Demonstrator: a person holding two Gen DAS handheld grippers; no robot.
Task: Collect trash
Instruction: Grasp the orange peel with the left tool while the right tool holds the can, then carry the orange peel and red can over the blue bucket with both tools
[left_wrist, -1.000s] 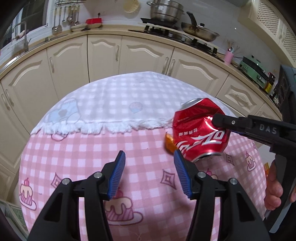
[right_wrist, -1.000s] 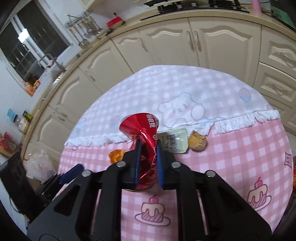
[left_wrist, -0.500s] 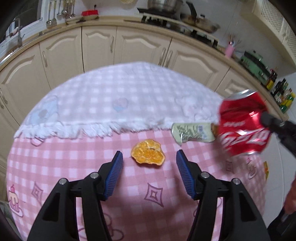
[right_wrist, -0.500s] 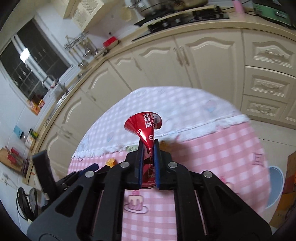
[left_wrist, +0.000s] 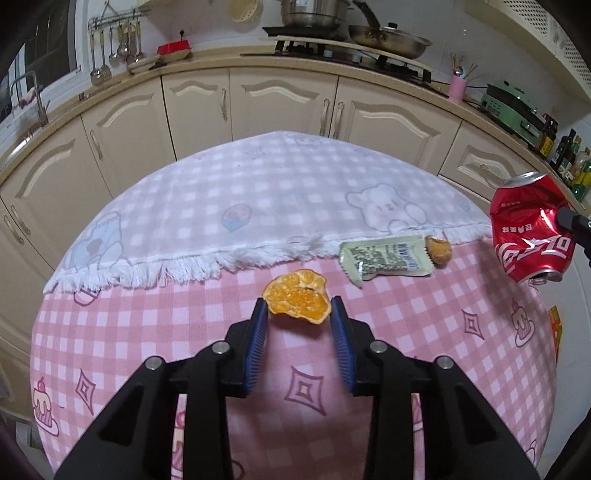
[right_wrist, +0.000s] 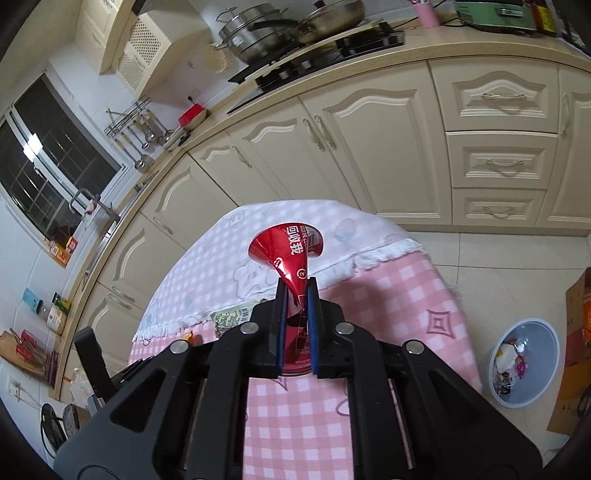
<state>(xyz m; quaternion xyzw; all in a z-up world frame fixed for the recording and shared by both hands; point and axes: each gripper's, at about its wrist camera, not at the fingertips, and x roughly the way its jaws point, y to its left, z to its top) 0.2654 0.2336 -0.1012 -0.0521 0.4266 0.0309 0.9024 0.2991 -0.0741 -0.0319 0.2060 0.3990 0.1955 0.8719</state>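
While the left gripper (left_wrist: 298, 308) hangs low over the pink checked cloth (left_wrist: 147, 325), its blue-padded fingers (left_wrist: 258, 332) stand apart with a gap between them, and the orange peel (left_wrist: 297, 301) lies on the cloth right at their tips, partly between them. Whether either pad touches the peel I cannot tell from where I look. Just beyond the peel, a pale green wrapper (left_wrist: 384, 260) lies flat where the pink cloth meets the fringed edge of a white checked cloth (left_wrist: 258, 199), and a small brown crumbly scrap (left_wrist: 439, 250) sits touching the wrapper's right end.

Off to the right and lifted clear of the counter (left_wrist: 480, 350), the right gripper (right_wrist: 294, 295) has its fingers (right_wrist: 279, 321) pressed together on a crushed red soda can (right_wrist: 291, 254). The can's middle is squeezed thin between the pads, and its upper part flares out like a funnel above the fingertips. In the left wrist view the same can (left_wrist: 532, 229) hangs beyond the counter's right edge, dented, with its white lettering tilted.

Below and to the right of the held can, on the tiled floor, stands a pale blue bin (right_wrist: 550, 343) with bright scraps already lying inside it. A brown cardboard box (right_wrist: 578, 332) stands just beside the bin.

Behind it all runs a curve of cream kitchen cabinets (left_wrist: 280, 99), with a steel pot (left_wrist: 312, 13) and a frying pan (left_wrist: 388, 37) on the stove above, and ladles on a rail (left_wrist: 114, 44) to the left.
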